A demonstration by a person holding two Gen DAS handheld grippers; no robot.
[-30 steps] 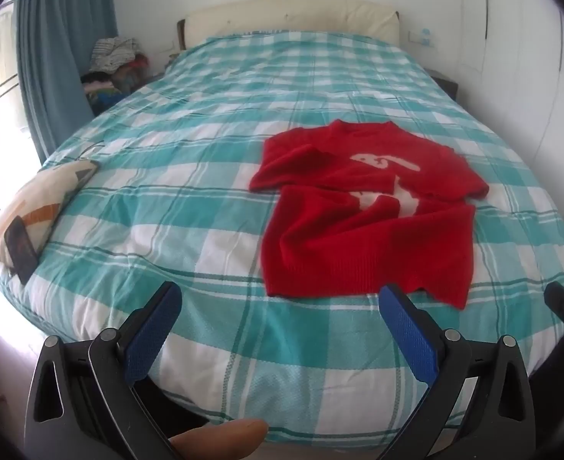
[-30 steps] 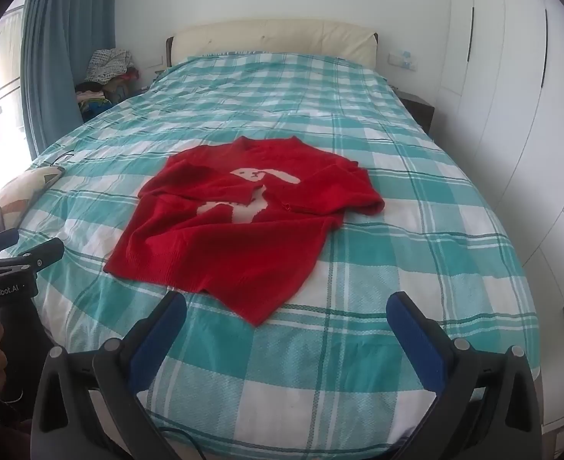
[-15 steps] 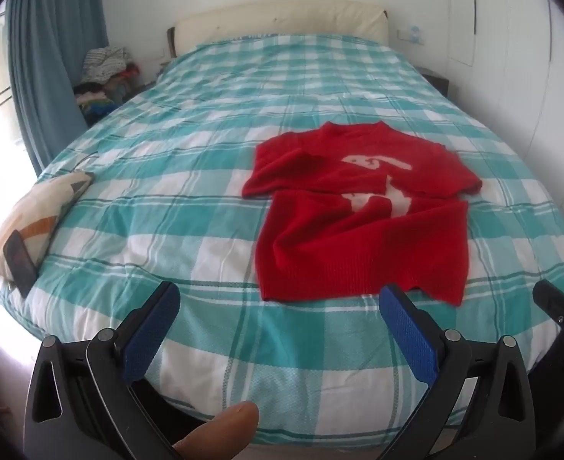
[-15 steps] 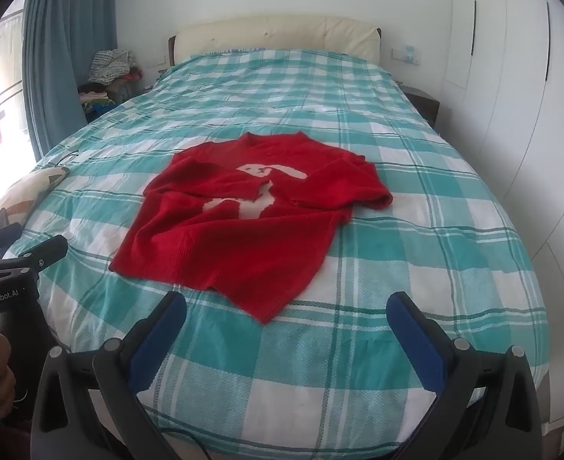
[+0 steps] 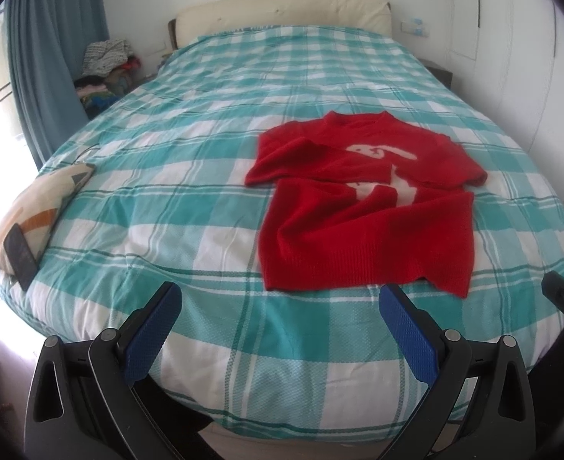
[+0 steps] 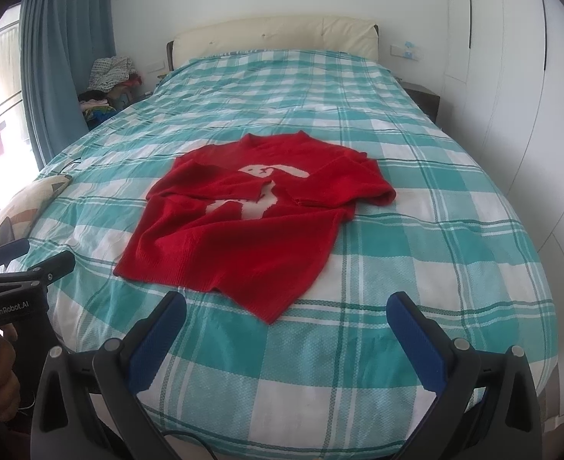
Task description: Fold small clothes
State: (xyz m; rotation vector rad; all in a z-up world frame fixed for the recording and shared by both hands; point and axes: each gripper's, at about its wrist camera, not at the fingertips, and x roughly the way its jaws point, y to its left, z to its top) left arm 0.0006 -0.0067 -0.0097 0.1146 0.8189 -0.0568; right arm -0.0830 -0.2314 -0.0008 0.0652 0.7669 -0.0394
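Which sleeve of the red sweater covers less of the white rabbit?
The sleeve on the wardrobe side of the red sweater. It stops beside the rabbit, while the window-side sleeve lies across the rabbit's middle.

The teal-and-white checked bedspread [image 5: 213, 199] lies bare on every side of the red knitted sweater with a white animal motif [image 5: 362, 214], giving open passage along its hem, both sides and collar. The left gripper [image 5: 278, 318] and right gripper [image 6: 286, 326], jaws wide apart, hang at the foot edge, apart from the sweater. Obstacles: a cream patterned cushion [image 5: 36, 207] bearing a dark flat phone [image 5: 19, 257] at the left edge, well apart; white wardrobe doors [image 6: 512, 76] close along the right side; a cream padded headboard [image 6: 278, 34] at the far end.
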